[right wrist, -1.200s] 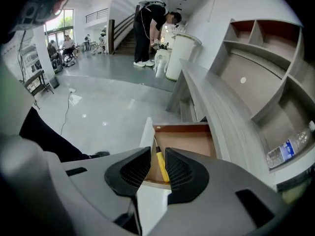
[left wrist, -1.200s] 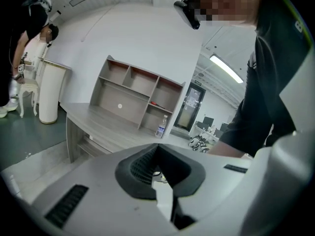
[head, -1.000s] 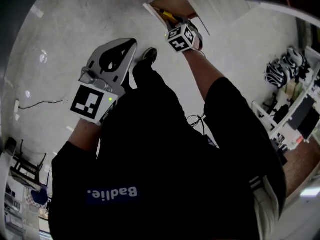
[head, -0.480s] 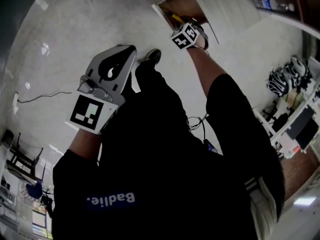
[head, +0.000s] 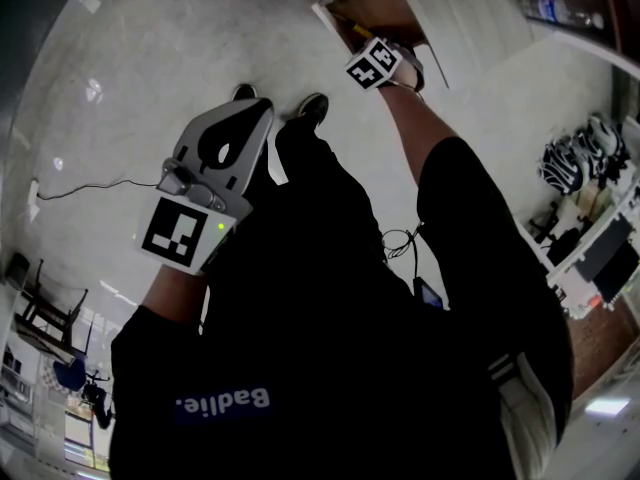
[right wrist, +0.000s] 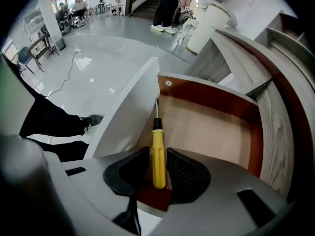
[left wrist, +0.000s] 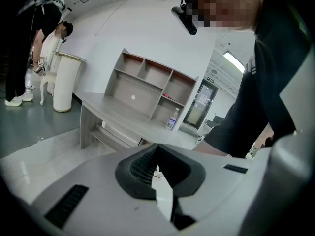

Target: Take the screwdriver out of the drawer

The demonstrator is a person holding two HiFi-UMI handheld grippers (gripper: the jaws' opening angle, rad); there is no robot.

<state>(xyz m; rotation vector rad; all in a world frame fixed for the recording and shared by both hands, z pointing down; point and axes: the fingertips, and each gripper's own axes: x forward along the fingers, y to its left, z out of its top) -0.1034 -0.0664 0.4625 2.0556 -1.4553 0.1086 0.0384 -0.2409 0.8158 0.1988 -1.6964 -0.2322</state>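
A yellow-handled screwdriver (right wrist: 158,159) lies on the brown bottom of the open drawer (right wrist: 211,127), its thin shaft pointing away toward the drawer's far corner. My right gripper (right wrist: 157,152) points steeply down into the drawer. Its jaws are opening and stand on either side of the handle, with a thin gap showing at the right pad. In the head view its marker cube (head: 375,65) sits at the drawer (head: 388,8), and a bit of the yellow screwdriver (head: 355,30) shows just beyond. My left gripper (head: 257,104) hovers over the floor, shut and empty.
The drawer's white front panel (right wrist: 129,107) stands left of the screwdriver. A grey desk with a shelf unit (left wrist: 147,82) carries a bottle (left wrist: 172,119). Beside it is a white cylindrical bin (left wrist: 64,85). A cable (head: 90,186) lies on the floor. The person's shoes (head: 312,106) are near the drawer.
The right gripper has sunk deeper into the drawer, toward the top of the head view, and its wrist has rolled. The left gripper has drifted slightly.
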